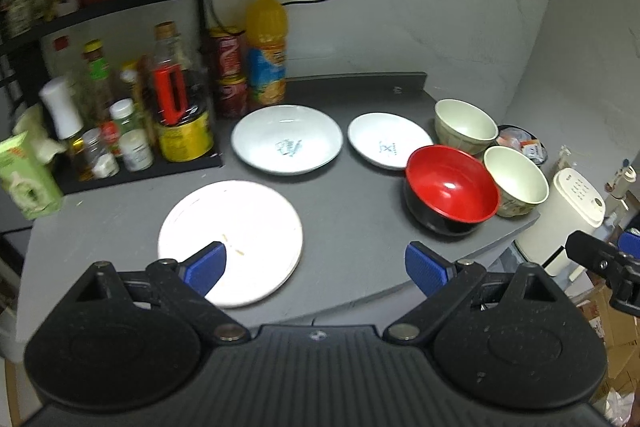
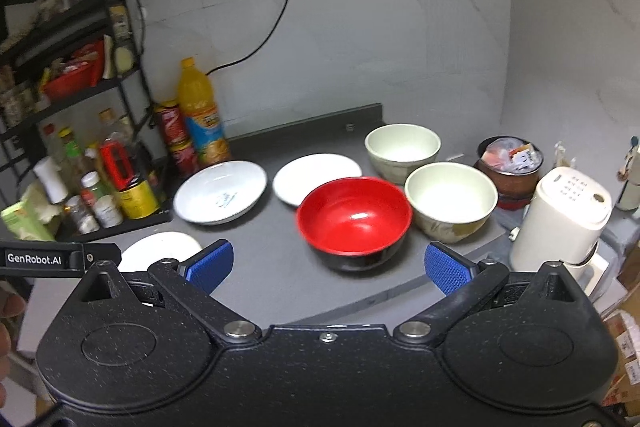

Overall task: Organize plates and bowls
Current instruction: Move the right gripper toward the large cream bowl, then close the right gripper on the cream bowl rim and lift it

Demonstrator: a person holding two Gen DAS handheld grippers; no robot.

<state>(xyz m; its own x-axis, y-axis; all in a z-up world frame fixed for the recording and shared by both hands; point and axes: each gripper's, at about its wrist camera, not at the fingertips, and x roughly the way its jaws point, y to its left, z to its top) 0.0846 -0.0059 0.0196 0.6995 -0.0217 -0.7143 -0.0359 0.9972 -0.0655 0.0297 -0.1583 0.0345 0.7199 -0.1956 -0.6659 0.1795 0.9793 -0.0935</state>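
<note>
Both hand-held grippers, left (image 1: 316,267) and right (image 2: 328,267), gape wide, holding nothing. On the grey worktop (image 1: 348,215), a flat plate (image 1: 236,235) sits nearest, left of the red bowl (image 2: 354,221); two plates behind, two pale bowls to its right. Spice rack (image 1: 120,131) far left, blurry.

Lighting: dim indoor light from above, grey cast throughout. Glare: flat white plate (image 1: 230,241) blown out to near-featureless white in the left wrist view; small bright highlight inside the red bowl (image 2: 355,221). Shadows: soft, short, under the bowls. Blur: shelf bottles (image 1: 120,107) smeared; red bowl rim slightly soft. Distortion: strong fisheye bowing of the countertop (image 1: 348,203) and wall; black vignette at frame corners.
</note>
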